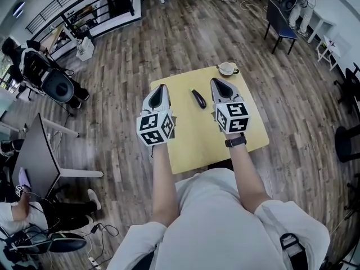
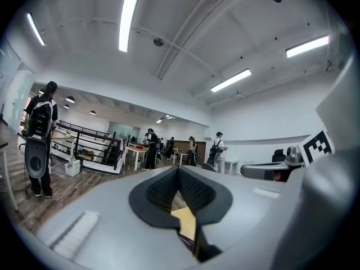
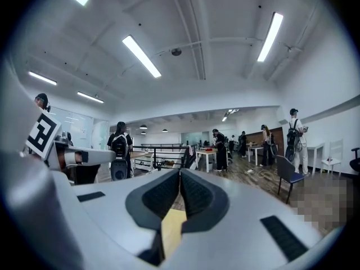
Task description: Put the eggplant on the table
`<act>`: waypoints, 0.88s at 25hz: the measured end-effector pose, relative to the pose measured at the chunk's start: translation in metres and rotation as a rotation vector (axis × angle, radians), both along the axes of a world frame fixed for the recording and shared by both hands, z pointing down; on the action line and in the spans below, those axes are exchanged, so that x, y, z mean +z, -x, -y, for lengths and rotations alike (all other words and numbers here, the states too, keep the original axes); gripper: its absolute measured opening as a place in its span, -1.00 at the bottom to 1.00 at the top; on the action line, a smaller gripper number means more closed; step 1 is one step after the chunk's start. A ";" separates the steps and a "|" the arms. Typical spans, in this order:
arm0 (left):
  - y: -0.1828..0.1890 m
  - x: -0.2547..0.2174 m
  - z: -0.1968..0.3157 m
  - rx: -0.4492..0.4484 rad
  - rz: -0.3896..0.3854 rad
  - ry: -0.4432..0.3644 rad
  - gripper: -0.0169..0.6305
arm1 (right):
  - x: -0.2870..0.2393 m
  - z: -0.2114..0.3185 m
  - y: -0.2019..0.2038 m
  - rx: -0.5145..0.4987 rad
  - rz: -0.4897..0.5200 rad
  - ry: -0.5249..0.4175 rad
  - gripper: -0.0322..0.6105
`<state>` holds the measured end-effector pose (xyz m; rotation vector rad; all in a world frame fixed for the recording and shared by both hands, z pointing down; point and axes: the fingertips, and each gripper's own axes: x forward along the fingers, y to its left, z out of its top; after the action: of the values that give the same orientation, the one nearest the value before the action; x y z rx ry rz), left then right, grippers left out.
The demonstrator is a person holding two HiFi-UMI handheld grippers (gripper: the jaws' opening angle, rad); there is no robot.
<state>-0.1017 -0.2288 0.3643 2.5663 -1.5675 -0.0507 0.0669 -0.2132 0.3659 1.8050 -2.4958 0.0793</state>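
The small yellow surface (image 1: 197,139) fills the frame's middle. The left gripper (image 1: 162,88) and right gripper (image 1: 216,82) hang over it, their fingers (image 2: 160,193) pressed together on nothing. The dark eggplant (image 1: 198,99) lies loose between them on the surface. A careless low sweep could likely roll it toward the cup (image 1: 226,68) at the upper right corner, or off an edge.

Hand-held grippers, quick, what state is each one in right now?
Left hand-held gripper: closed, empty.
Right hand-held gripper: closed, empty.
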 end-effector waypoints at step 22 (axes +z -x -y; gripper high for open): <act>-0.018 -0.022 -0.004 0.021 0.015 -0.053 -0.92 | -0.015 -0.006 -0.020 0.020 0.014 -0.032 -0.86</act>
<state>-0.0836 -0.2252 0.3426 2.6294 -1.5646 -0.0713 0.0872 -0.2072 0.3509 1.8477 -2.5030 0.0525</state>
